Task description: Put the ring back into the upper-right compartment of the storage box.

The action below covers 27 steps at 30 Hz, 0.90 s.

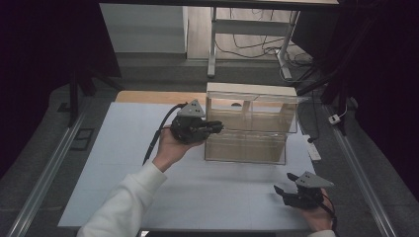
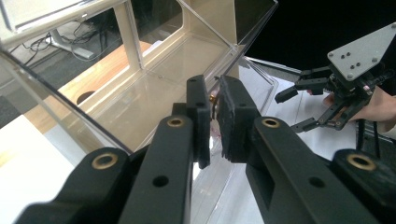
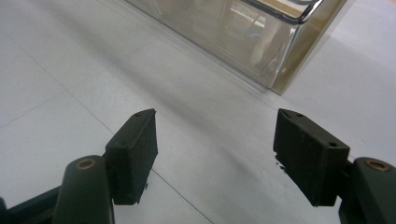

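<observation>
A clear plastic drawer unit [image 1: 253, 111] stands at the back middle of the white table top [image 1: 118, 168]. Its lower drawer [image 1: 245, 147] is pulled forward. My left gripper [image 1: 220, 127] is held at the unit's left side, level with the upper compartment [image 2: 187, 60]. Its jaws stand almost together, and a small brass-coloured piece [image 2: 213, 99] is pinched between the pads in the left gripper view [image 2: 214, 91]. My right gripper [image 1: 283, 182] rests low near the front right of the table, jaws wide open with nothing between them [image 3: 215, 135]. The unit's front corner [image 3: 280, 70] lies ahead of it.
A wooden strip [image 1: 158, 97] shows behind the white top. Beyond the table stand a grey cabinet [image 1: 143, 29] and metal desk legs [image 1: 212, 44] with cables on the floor. Metal rails [image 1: 44, 173] run along both sides of the table.
</observation>
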Tool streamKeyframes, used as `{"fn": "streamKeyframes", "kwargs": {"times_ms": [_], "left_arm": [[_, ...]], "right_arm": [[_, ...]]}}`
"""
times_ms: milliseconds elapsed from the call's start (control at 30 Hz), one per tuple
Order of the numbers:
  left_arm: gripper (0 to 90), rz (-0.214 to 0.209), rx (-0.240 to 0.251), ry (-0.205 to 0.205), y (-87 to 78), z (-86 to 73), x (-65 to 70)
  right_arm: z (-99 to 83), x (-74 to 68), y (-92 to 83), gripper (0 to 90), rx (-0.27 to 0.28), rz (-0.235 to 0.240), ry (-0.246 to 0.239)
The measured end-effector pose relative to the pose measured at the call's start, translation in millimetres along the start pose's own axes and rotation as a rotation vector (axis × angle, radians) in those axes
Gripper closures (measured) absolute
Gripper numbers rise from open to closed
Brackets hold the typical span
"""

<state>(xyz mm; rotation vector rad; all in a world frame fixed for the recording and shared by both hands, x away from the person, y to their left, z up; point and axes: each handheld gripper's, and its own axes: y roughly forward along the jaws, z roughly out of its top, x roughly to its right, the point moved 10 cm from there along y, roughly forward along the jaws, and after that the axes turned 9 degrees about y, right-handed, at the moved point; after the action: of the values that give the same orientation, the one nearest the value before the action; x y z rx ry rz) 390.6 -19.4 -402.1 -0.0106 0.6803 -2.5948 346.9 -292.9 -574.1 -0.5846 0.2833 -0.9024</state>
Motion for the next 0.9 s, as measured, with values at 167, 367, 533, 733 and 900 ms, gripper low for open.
{"fn": "streamKeyframes", "kwargs": {"times_ms": [167,367,533,733,900], "left_arm": [[82.2,-0.012,0.007,-0.005,4.0,4.9,1.2],[82.0,-0.024,0.015,-0.007,9.0,12.7,2.1],[82.0,-0.026,0.012,0.001,14.5,17.6,2.2],[82.0,-0.024,0.015,0.014,19.5,26.6,2.5],[82.0,-0.023,0.011,0.025,27.5,32.9,3.8]], "right_arm": [[0.5,0.4,-0.4,30.4,0.003,-0.005,0.002],[1.0,-0.5,0.3,30.4,0.007,0.002,0.000],[0.9,-0.1,-0.1,30.4,0.006,0.000,0.001],[0.8,-0.1,0.2,30.4,0.005,0.001,0.000],[1.0,-0.6,0.4,30.4,0.006,0.003,0.000]]}}
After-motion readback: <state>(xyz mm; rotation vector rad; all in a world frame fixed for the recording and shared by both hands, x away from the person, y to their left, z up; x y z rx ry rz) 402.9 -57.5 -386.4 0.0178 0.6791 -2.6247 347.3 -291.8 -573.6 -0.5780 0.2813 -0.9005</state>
